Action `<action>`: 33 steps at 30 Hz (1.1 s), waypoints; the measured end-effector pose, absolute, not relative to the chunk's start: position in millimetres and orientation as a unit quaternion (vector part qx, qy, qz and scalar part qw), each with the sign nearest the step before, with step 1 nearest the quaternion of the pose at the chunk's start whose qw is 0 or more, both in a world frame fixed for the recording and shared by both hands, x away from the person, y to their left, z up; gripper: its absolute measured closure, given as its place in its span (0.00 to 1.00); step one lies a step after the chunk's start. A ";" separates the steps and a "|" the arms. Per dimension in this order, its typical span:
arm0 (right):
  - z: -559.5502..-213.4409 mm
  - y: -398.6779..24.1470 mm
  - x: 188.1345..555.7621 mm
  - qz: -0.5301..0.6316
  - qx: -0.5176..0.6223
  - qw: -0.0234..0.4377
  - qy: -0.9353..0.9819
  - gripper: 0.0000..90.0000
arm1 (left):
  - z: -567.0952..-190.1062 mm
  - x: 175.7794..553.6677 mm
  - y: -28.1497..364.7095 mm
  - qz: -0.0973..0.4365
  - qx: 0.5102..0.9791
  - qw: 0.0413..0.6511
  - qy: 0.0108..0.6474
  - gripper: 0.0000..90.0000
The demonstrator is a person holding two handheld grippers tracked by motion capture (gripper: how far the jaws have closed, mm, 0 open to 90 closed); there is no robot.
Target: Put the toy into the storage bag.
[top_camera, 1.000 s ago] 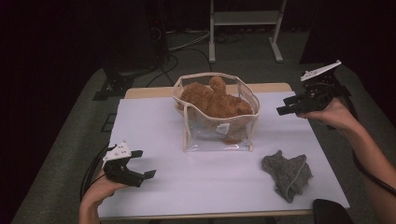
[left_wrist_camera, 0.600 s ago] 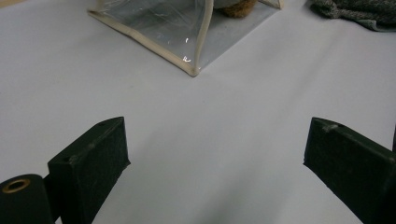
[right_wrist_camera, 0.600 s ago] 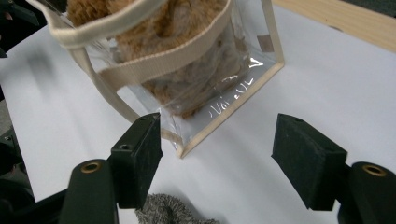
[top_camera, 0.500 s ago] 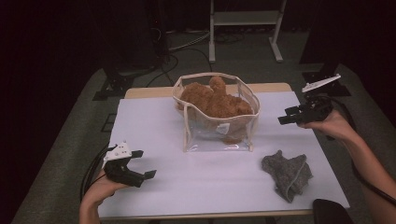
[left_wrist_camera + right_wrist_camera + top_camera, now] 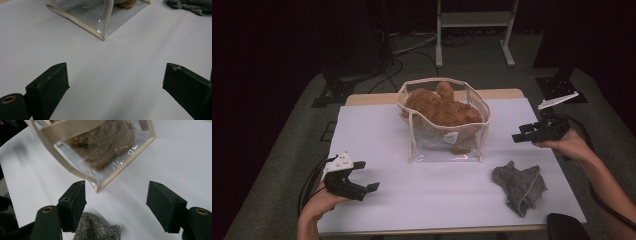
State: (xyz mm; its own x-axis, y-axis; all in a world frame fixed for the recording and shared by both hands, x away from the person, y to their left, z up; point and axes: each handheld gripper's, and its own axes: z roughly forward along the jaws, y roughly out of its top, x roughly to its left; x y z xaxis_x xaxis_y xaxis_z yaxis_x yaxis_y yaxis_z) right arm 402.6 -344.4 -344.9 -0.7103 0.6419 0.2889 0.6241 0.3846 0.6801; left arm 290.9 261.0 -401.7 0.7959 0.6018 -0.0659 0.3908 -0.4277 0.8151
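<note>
Dark floor, cables and a metal stand (image 5: 474, 30) ring a white table (image 5: 377, 130) that carries very little. At its middle, toward the far edge, stands a clear bag (image 5: 443, 125) with cream trim, upright and open at the top, with a brown plush toy (image 5: 441, 107) stuffed inside so that the head rises above the rim. Near the right front edge lies a crumpled grey cloth (image 5: 519, 186), apart from the bag and flat on the table; judging by the layout, it looks like the next thing meant for the bag.

Out at the right side the right gripper (image 5: 528, 134) hangs above the table, jaws spread and empty, between the bag's right wall and the cloth; in the right gripper view the cloth (image 5: 96, 229) sits just under the jaws with the bag's near corner (image 5: 105, 170) beyond. That placement suits a downward reach for the cloth. Near the left front edge the left gripper (image 5: 364, 176) rests low, jaws wide apart and holding nothing, aimed across bare table at the bag's corner (image 5: 100, 22), probably waiting to steady it.

Nothing lies between the right gripper and the cloth. The bag's upright wall and the toy filling its opening are the likely hindrance for putting anything more inside.
</note>
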 end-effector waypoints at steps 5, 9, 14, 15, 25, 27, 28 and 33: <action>-354.1 -345.1 399.3 0.401 0.382 0.006 0.832 0.33 | -401.7 290.8 261.0 0.118 0.837 0.444 0.296 0.06; -358.9 -345.9 396.5 0.400 0.383 0.003 0.833 0.33 | -401.7 290.8 260.6 0.118 0.838 0.442 0.296 0.06; -363.9 -347.3 391.9 0.401 0.385 0.000 0.831 0.33 | -401.6 290.8 260.4 0.118 0.838 0.443 0.296 0.06; -365.3 -347.6 390.9 0.402 0.385 0.000 0.831 0.33 | -401.8 290.8 260.3 0.117 0.838 0.443 0.297 0.06; -378.1 -349.9 381.2 0.399 0.387 -0.010 0.831 0.32 | -402.6 291.4 258.8 0.117 0.837 0.445 0.297 0.06; -379.6 -350.2 379.1 0.400 0.386 -0.009 0.831 0.31 | -403.0 291.7 258.3 0.117 0.837 0.444 0.297 0.06; -380.2 -350.3 377.9 0.400 0.387 -0.011 0.830 0.31 | -403.2 291.9 258.1 0.116 0.837 0.444 0.297 0.06; -385.1 -349.8 373.4 0.402 0.385 -0.014 0.831 0.31 | -402.8 293.1 258.1 0.117 0.836 0.444 0.302 0.06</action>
